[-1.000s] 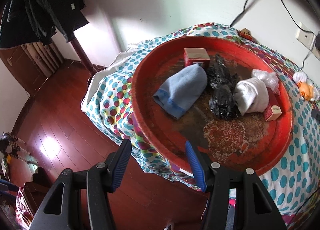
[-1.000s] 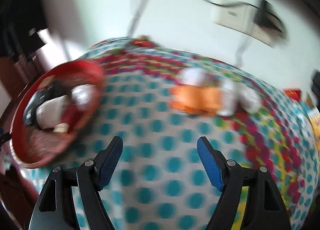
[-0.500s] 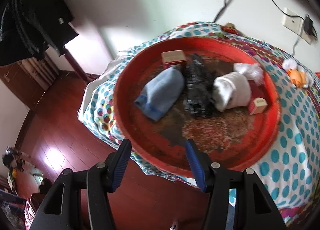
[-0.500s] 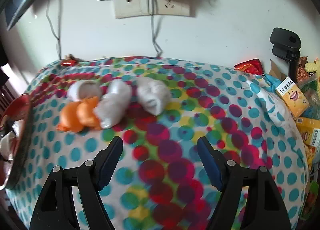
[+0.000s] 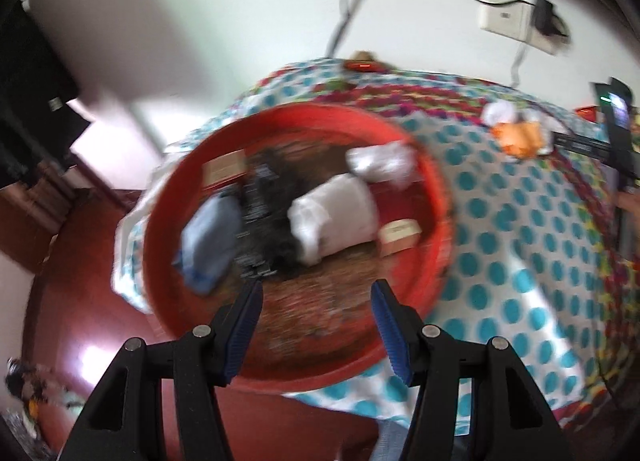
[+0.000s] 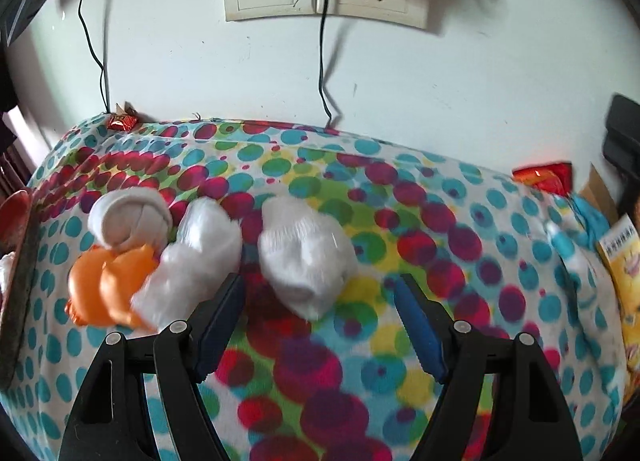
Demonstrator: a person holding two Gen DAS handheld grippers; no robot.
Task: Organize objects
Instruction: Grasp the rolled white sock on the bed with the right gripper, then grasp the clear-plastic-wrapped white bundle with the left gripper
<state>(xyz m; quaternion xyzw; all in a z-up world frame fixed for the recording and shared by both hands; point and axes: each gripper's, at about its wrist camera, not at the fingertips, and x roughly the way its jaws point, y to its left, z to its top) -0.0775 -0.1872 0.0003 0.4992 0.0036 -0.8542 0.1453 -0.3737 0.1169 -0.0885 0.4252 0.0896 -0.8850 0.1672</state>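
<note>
White sock bundle [image 6: 306,257] just ahead of right gripper [image 6: 320,317] — spread, empty; left gripper [image 5: 316,325] spread over red tray [image 5: 438,197].

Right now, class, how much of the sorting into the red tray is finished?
Done: a blue cloth, black bundle and white bundle lie in the red tray. In hand: nothing; both claws are open. Left: the white rolled sock and orange item on the dotted cloth.

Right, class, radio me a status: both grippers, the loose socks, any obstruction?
Left gripper open, empty, over red tray. Right gripper open, empty, nearest white sock roll just ahead. Other socks and orange bag close beside.
</note>
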